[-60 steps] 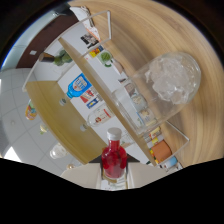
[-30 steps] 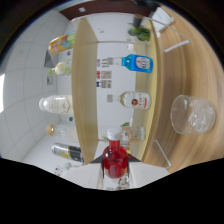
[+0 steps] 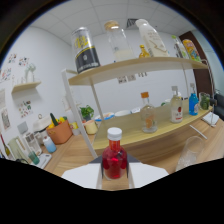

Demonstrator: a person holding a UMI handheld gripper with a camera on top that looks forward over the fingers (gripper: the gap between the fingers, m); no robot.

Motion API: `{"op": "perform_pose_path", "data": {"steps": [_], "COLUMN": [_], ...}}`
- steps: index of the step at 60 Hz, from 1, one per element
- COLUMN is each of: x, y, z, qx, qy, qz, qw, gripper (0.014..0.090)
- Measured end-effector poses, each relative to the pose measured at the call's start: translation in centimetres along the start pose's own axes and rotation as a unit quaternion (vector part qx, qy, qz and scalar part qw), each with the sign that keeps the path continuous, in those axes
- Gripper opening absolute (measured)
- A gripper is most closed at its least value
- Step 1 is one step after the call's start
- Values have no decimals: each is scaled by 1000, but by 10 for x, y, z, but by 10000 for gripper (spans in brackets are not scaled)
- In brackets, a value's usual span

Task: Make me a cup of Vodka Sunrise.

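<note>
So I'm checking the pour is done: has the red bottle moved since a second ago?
Yes. The red bottle stays in the claw, but it swung from tilted to upright against the wooden shelf.

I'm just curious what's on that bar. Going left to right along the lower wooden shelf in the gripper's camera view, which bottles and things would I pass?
Orange pot → clear bottle with an orange cap → white-labelled bottle → blue bottle. Nearer than all of these, the red bottle sits at the gripper.

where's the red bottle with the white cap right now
In the gripper view, the red bottle sits upright between the gripper fingers, held up in front of the wooden shelf unit, with the empty glass off to its right.
</note>
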Motion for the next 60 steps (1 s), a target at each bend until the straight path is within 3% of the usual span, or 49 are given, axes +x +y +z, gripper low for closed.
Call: {"op": "perform_pose_path", "data": {"steps": [14,29,36,60], "x": [8,13,18,17], "y": [95,139,148,156], "z": [32,40,46,32], "qx": [-93,-153,-171,-184], "qy": [43,63,68,57], "qz": [-68,-101,-102,-109], "qw": [992,981,978,975], "gripper": [344,345,346,360]}}
